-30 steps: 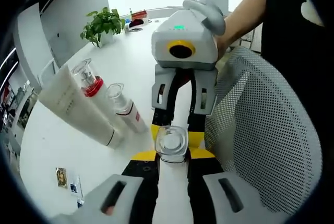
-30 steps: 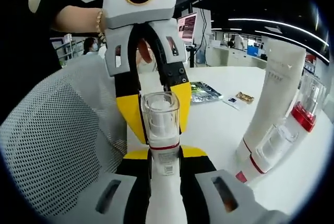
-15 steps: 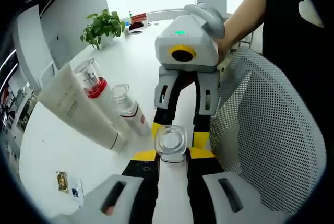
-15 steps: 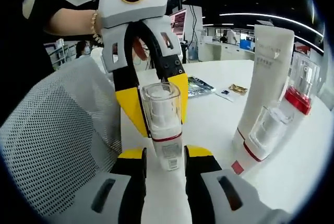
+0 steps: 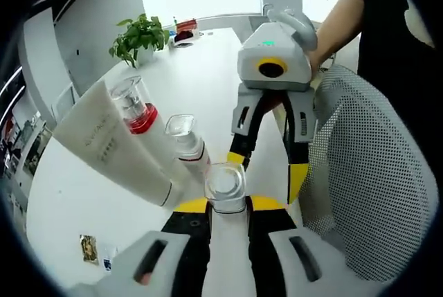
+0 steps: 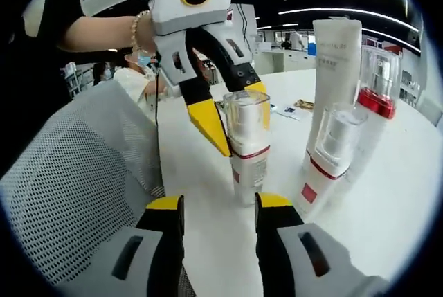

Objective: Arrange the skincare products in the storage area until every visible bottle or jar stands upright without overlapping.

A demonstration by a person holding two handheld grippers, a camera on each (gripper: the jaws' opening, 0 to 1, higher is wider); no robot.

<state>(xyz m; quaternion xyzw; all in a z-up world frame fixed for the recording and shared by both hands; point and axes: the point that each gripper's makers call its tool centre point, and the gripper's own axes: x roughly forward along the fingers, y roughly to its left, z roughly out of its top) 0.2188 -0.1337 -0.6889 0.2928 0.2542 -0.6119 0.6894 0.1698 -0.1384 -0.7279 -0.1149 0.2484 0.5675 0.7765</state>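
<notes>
A white bottle with a clear cap and red band (image 6: 248,138) stands upright with its base at the table top. My left gripper (image 5: 225,205) is shut on it; in the right gripper view its yellow jaws (image 6: 239,120) clamp the cap from both sides. My right gripper (image 6: 219,203) is open and a little short of the bottle, nothing between its fingers; it also shows as right gripper (image 5: 268,172) in the left gripper view. Close beside stand a small clear-capped bottle (image 5: 185,139), a taller red-collared bottle (image 5: 135,106) and a white tube (image 5: 114,148).
The white table (image 5: 201,68) runs back to a potted plant (image 5: 138,34). A grey mesh chair back (image 5: 367,193) crowds the table edge beside both grippers. Small packets (image 5: 88,248) lie on the table. A person's arm holds each gripper.
My right gripper has opened, let go of the bottle and drawn back. The left gripper keeps its grip, and the bottle now stands closer to the other products.
</notes>
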